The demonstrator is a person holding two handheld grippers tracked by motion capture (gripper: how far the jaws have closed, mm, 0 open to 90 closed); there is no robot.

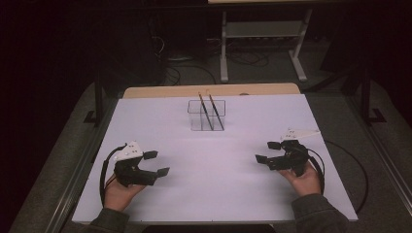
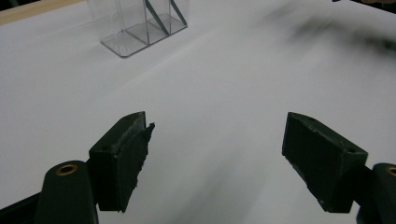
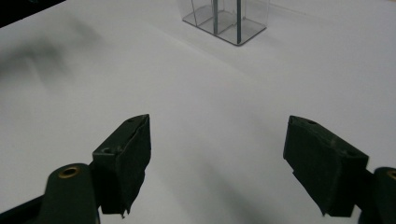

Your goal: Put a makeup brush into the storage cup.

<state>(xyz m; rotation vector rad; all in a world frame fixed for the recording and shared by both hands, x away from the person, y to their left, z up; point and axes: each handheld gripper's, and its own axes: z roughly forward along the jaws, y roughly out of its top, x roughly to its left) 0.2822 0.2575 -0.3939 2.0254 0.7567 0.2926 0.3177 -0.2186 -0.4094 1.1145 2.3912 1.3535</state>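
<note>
While both tools [image 1: 156, 163] [image 1: 268, 152] gape empty near counter's [image 1: 160, 126] front corners, could topple clear holder [image 1: 207, 115] by knocking pencils [image 1: 210, 111] on reaching in.

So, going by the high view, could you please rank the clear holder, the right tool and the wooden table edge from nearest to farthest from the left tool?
1. Clear holder, ahead, centre.
2. Wooden edge, far side.
3. Right tool, across, right.

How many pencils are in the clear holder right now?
2: a left pencil and a right pencil, both leaning in the clear holder at the table's far middle. None seem hidden.
</note>
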